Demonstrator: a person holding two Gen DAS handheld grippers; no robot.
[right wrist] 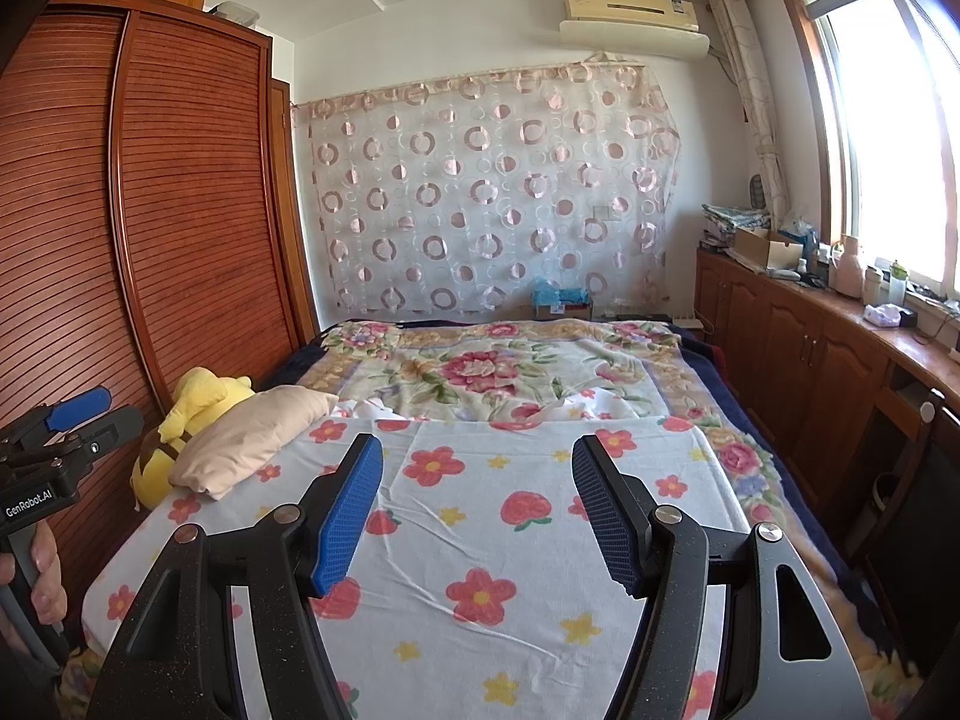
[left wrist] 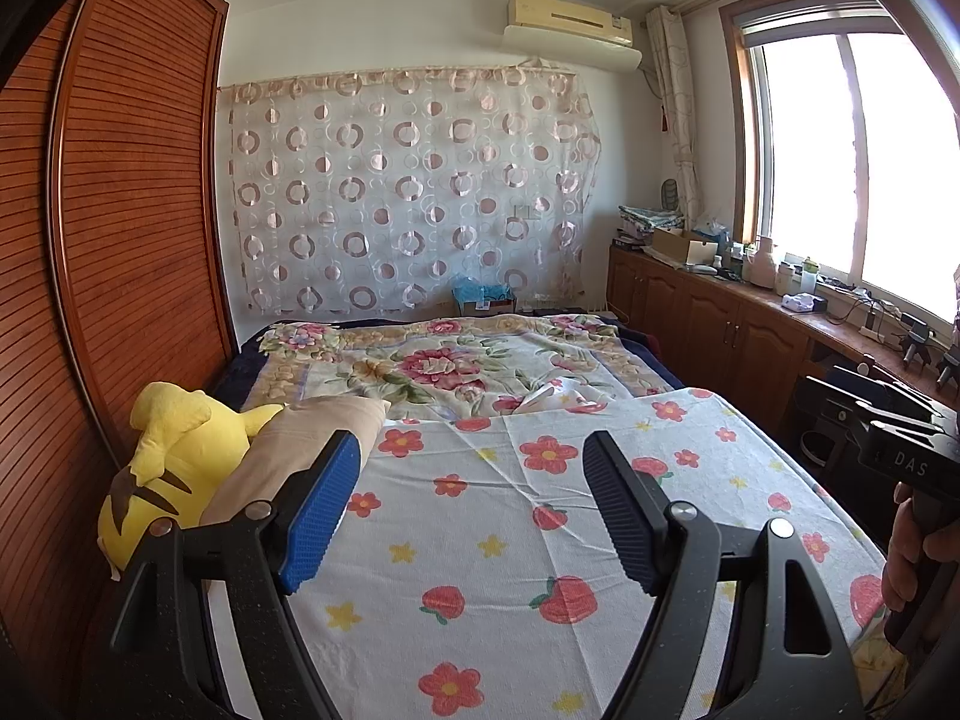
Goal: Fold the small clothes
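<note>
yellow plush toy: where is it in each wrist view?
Left wrist: yellow plush toy at left edge, mid-height, beside the left gripper.
Right wrist: yellow plush toy at left, above mid-height, smaller, behind the beige pillow.
Shared landmark: the beige pillow touching it.

A bedroom with white walls — a slatted wooden wardrobe [right wrist: 198, 192] at the left, a bright window [left wrist: 852, 150] at the right above low wooden cabinets [right wrist: 798, 348], an air conditioner [right wrist: 633, 9] over a circle-patterned curtain [left wrist: 408, 186].
</note>
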